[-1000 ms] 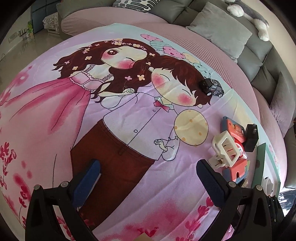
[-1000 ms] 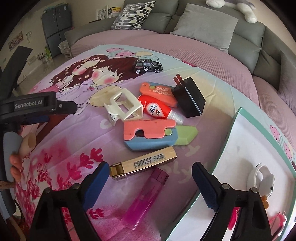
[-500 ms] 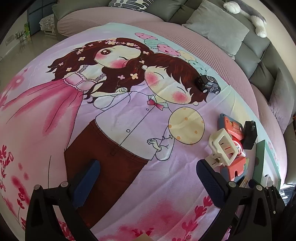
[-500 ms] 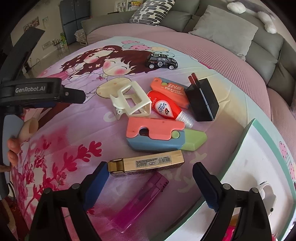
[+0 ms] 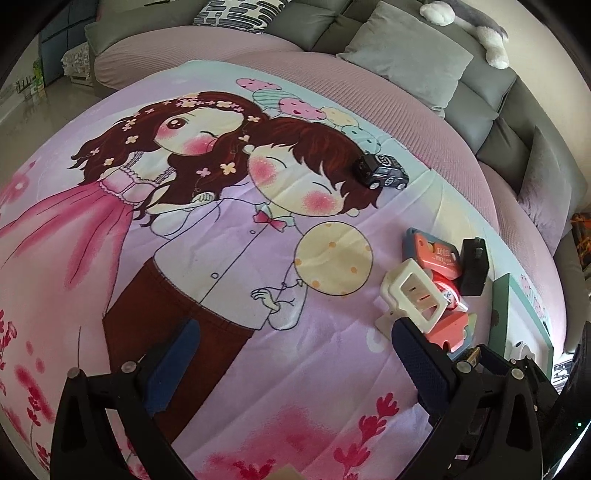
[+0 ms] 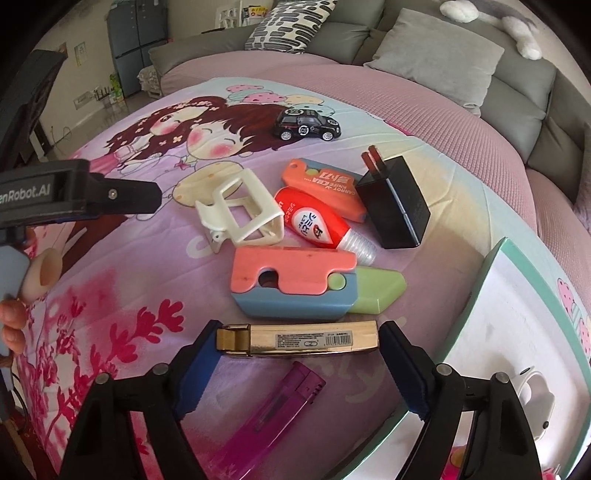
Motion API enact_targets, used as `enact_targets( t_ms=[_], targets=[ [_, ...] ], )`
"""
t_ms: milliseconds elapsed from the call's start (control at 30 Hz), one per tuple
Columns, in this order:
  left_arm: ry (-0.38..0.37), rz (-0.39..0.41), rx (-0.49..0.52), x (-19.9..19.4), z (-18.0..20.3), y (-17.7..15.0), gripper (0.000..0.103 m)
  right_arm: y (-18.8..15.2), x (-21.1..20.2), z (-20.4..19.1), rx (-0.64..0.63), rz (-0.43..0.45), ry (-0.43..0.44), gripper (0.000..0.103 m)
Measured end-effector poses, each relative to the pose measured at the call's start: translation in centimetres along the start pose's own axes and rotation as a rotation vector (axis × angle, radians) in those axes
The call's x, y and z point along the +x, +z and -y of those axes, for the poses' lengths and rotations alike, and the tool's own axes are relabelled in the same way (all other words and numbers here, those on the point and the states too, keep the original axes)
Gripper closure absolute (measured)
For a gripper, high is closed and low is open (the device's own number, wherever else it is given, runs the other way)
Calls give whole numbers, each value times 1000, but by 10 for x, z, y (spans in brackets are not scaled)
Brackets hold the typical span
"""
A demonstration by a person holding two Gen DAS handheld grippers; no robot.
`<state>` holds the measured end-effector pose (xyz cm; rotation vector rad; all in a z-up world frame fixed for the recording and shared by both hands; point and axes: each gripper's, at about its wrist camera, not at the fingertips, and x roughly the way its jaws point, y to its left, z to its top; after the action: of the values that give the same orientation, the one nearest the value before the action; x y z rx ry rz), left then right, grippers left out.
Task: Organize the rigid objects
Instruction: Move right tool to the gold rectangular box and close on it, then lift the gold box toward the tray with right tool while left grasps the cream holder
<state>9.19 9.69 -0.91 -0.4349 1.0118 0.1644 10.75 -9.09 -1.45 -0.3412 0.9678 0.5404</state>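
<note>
Loose objects lie on a cartoon-print blanket. My right gripper is open, its blue pads level with the two ends of a gold rectangular lighter. A pink translucent lighter lies below it, between the fingers. Beyond are a pink-blue-green toy knife, a cream clip, a red glue bottle, an orange carrot knife, a black charger and a black toy car. My left gripper is open and empty over the blanket, left of the pile.
A teal-rimmed white tray with small items stands at the right, also in the left wrist view. Grey sofa cushions and a patterned pillow line the far side. The left gripper's body shows at left.
My right gripper has moved forward and down, so the gold lighter now lies between its fingertips. My left gripper has drifted slightly; the pile has shifted in its view.
</note>
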Motion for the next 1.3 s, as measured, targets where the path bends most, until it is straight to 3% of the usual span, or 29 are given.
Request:
enact_targets(
  t_ms=[433, 767, 1200, 1300],
  targets=[
    [-59, 52, 136, 5, 40, 5, 0, -1, -12, 9, 129, 58, -8, 20],
    [-91, 40, 147, 18, 51, 6, 0, -5, -44, 28, 249, 135, -51, 20],
    [-63, 39, 242, 38, 77, 2, 0, -19, -75, 50, 420, 194, -72, 20],
    [-37, 40, 259, 41, 80, 1, 7, -23, -79, 54, 482, 201, -45, 20]
  ],
)
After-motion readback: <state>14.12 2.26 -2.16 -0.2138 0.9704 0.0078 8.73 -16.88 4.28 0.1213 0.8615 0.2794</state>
